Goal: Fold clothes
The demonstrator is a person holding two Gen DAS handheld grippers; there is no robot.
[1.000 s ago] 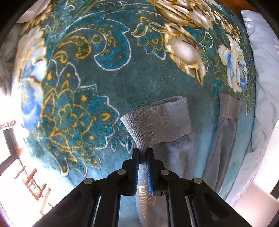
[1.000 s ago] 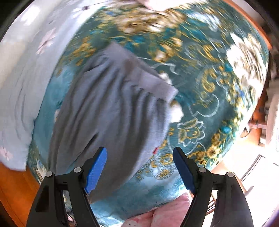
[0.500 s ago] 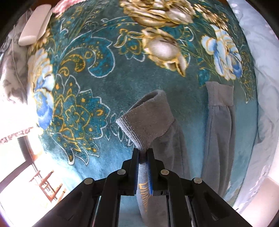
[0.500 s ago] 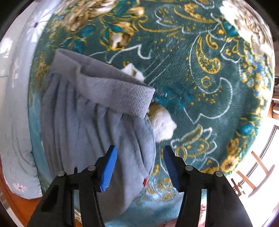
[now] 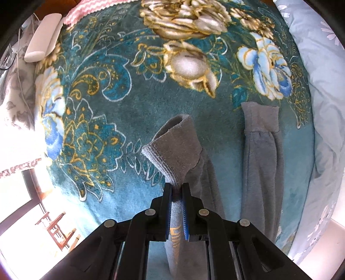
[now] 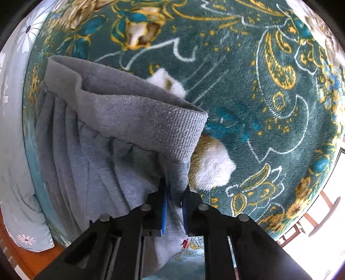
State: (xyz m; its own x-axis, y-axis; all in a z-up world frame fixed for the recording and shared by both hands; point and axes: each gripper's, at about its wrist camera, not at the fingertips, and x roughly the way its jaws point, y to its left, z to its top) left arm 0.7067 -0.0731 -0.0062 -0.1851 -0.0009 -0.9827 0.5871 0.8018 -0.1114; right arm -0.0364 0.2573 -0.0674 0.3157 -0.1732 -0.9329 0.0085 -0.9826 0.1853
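Grey sweatpants lie on a teal floral blanket [image 5: 103,133]. In the left wrist view my left gripper [image 5: 176,190] is shut on one ribbed leg cuff [image 5: 174,148], lifted off the blanket; the other leg [image 5: 261,155] lies flat to the right with its cuff [image 5: 259,116] far from me. In the right wrist view my right gripper [image 6: 174,189] is shut on the grey fabric just below the ribbed waistband [image 6: 138,112], which stands raised and folds over; the gathered pants body [image 6: 82,163] hangs to the left.
A pale blue flowered pillow or quilt [image 5: 323,90] borders the blanket's right side and shows in the right wrist view [image 6: 15,129] at left. A white oblong object [image 5: 43,45] and pink knit fabric [image 5: 86,10] lie at the far left corner. Wooden floor [image 6: 23,252] and a bright window lie beyond.
My right gripper moved in over the waistband and closed from wide open onto the fabric. My left gripper kept its hold on the cuff and rose, so more blanket shows.
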